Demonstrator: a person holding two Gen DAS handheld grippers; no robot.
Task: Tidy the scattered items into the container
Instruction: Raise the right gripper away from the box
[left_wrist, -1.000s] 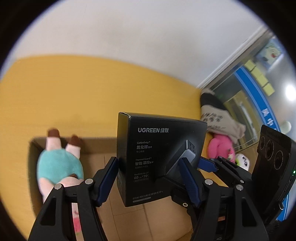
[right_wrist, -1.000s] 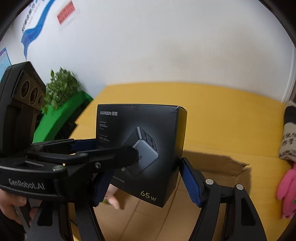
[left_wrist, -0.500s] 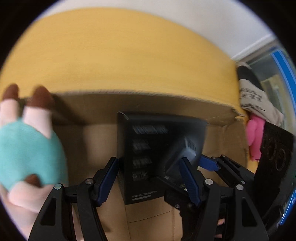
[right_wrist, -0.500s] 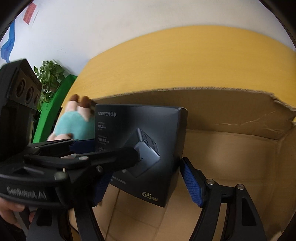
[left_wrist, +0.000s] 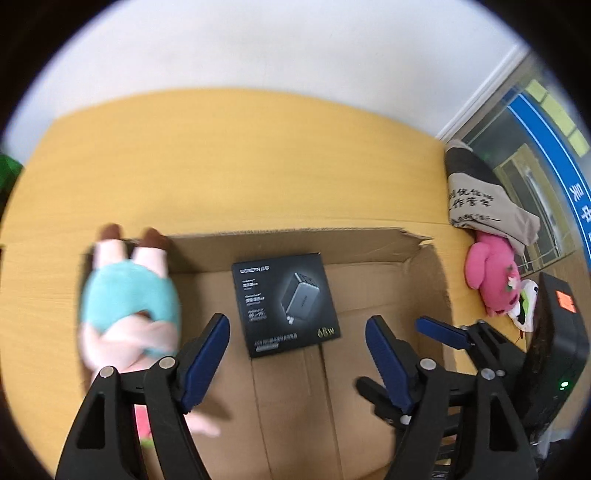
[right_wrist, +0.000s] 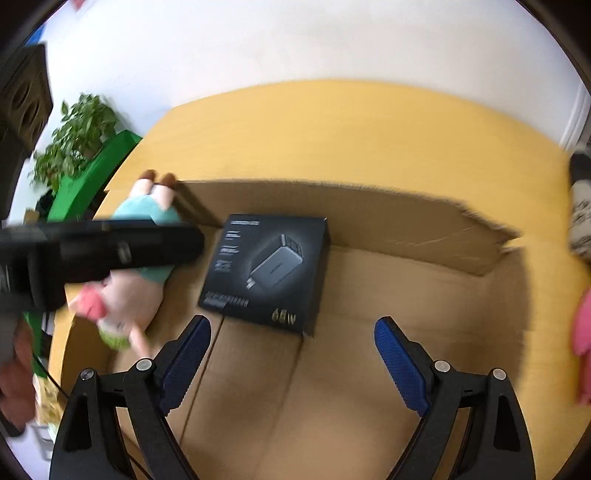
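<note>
Left tool (left_wrist: 297, 350), right tool (right_wrist: 292, 354): black frames, ribbed blue pads, silver screws.

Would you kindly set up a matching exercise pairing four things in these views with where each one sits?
Things:
1. charger box
2. doll
3. pink plush
4. plant

Places:
A. on the table right of the carton
B. flat on the carton floor
C. off the table's far left edge
D. at the carton's left side

Pairs: 1-B, 2-D, 3-A, 4-C
</note>
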